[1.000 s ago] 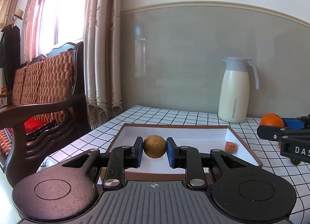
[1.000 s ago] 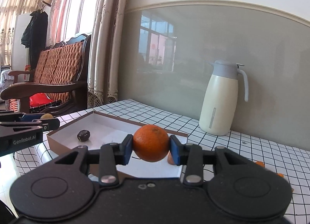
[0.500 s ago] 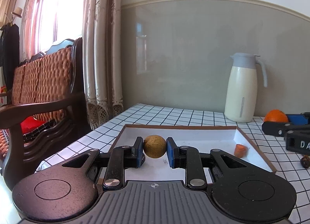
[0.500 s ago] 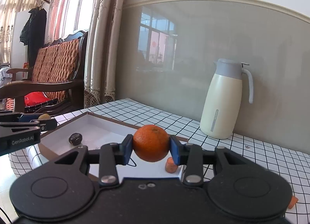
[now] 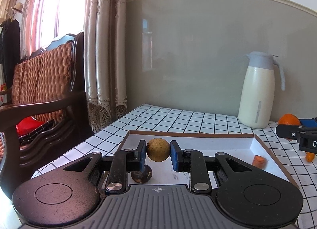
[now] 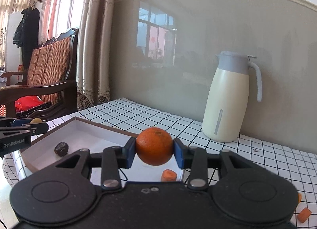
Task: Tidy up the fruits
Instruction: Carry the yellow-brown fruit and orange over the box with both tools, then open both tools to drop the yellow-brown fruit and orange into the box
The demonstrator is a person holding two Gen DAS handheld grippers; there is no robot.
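The fruits are only partly sorted: a dark fruit (image 5: 141,173) and a carrot piece (image 5: 258,160) lie in the white tray (image 5: 218,143), while an orange (image 6: 154,146) is pinched above it by the right gripper (image 6: 154,154) and a brown round fruit (image 5: 158,149) by the left gripper (image 5: 158,154), and small orange pieces (image 6: 304,214) are left on the checked tablecloth (image 6: 267,155).

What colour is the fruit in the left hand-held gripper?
Yellowish-brown fruit, clearest in the left wrist view.

Black gripper (image 5: 158,154) bodies, blue fingers (image 5: 174,155), silver screws.
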